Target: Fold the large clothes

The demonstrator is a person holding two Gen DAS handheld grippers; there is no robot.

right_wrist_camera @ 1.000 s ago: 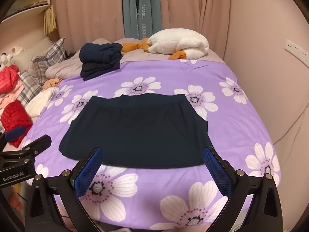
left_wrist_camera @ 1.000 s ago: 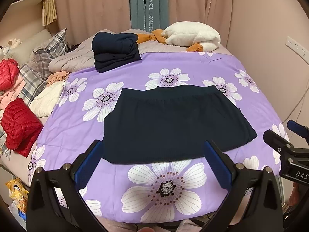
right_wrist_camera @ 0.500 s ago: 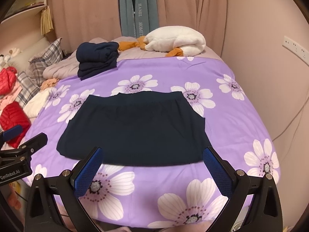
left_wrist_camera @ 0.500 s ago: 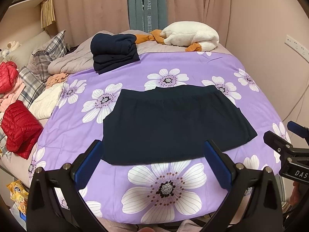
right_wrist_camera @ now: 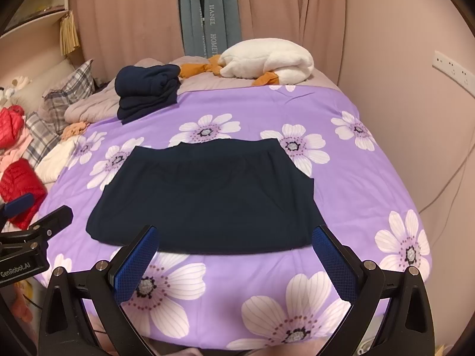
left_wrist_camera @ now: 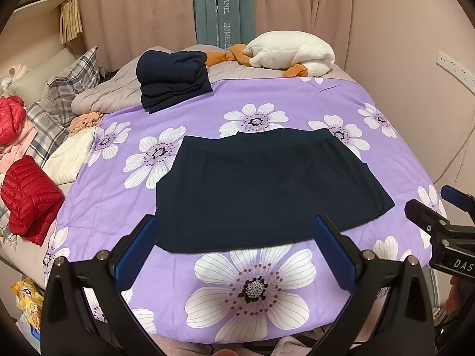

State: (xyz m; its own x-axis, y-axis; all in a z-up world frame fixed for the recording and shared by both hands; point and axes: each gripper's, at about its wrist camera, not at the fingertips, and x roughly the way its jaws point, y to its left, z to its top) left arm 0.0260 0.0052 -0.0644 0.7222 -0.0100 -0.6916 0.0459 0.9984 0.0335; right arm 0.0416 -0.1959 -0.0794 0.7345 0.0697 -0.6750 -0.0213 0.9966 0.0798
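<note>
Dark navy garment [left_wrist_camera: 261, 190], a matte knit trapezoid, lies flat at the centre of the purple floral bedspread [left_wrist_camera: 124, 207]. Left gripper [left_wrist_camera: 234, 237] and right gripper [right_wrist_camera: 234, 238], blue ribbed pads spread wide, hover at its near hem; bare bedspread borders every edge.

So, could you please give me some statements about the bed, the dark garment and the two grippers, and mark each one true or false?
1. The dark garment lies flat on the purple floral cover. True.
2. The left gripper is shut on the garment. False: its jaws are wide open and hold nothing.
3. A folded navy pile sits beyond the garment. True.
4. The right gripper holds a red jacket. False: it is open and empty; the red jacket lies at the bed's left side.
</note>
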